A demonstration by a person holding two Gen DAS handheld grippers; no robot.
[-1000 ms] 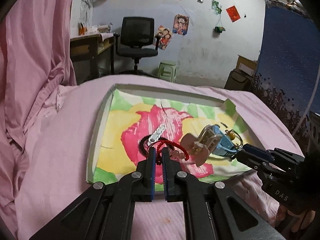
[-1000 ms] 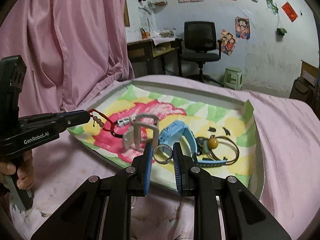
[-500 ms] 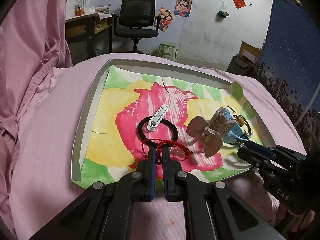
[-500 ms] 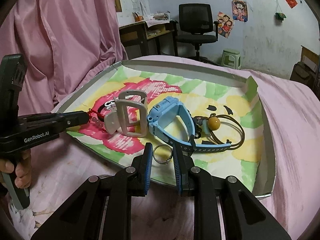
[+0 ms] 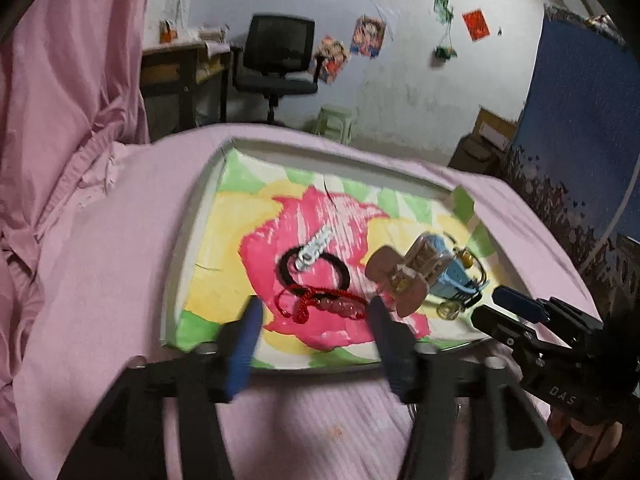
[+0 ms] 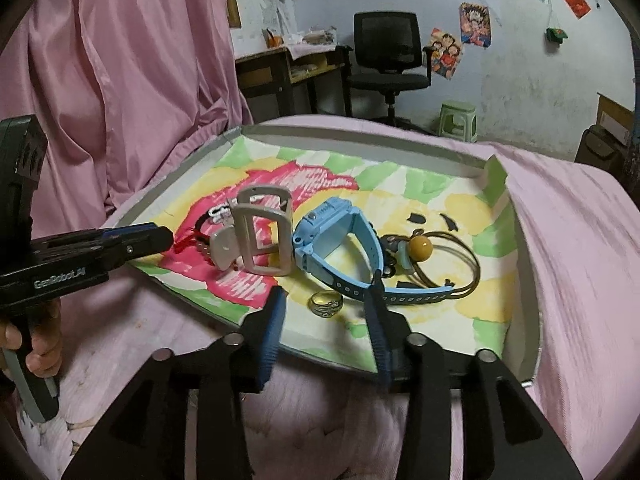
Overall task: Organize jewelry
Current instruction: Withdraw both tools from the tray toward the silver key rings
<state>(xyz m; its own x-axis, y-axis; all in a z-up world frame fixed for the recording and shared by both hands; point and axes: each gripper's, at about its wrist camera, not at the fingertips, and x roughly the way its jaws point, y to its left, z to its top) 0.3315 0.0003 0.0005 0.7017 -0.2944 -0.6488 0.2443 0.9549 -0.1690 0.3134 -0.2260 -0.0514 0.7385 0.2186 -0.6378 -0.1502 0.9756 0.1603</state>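
Note:
A shallow tray (image 5: pixel 188 248) with a painted flower lining lies on the pink bed. In the left wrist view my left gripper (image 5: pixel 316 310) is open; a red cord bracelet with pink beads (image 5: pixel 324 302) lies on the tray between its fingers. A black hair tie (image 5: pixel 316 270) with a silver clip lies just beyond. In the right wrist view my right gripper (image 6: pixel 326 300) is open around a gold ring (image 6: pixel 326 303) lying on the tray (image 6: pixel 524 280). A beige watch (image 6: pixel 256 240), a blue watch (image 6: pixel 340 240) and an amber-bead hair band (image 6: pixel 420 246) lie beyond.
Pink bedding (image 5: pixel 100 240) surrounds the tray, with a pink curtain (image 6: pixel 120 80) on the left. A desk and black office chair (image 6: pixel 388 64) stand by the far wall, with a green stool (image 6: pixel 458 120) and a dark blue sheet (image 5: pixel 580 140) at right.
Both grippers have opened. The left one let go of the red bracelet onto the tray; the right one let go of the gold ring, which now lies on the tray.

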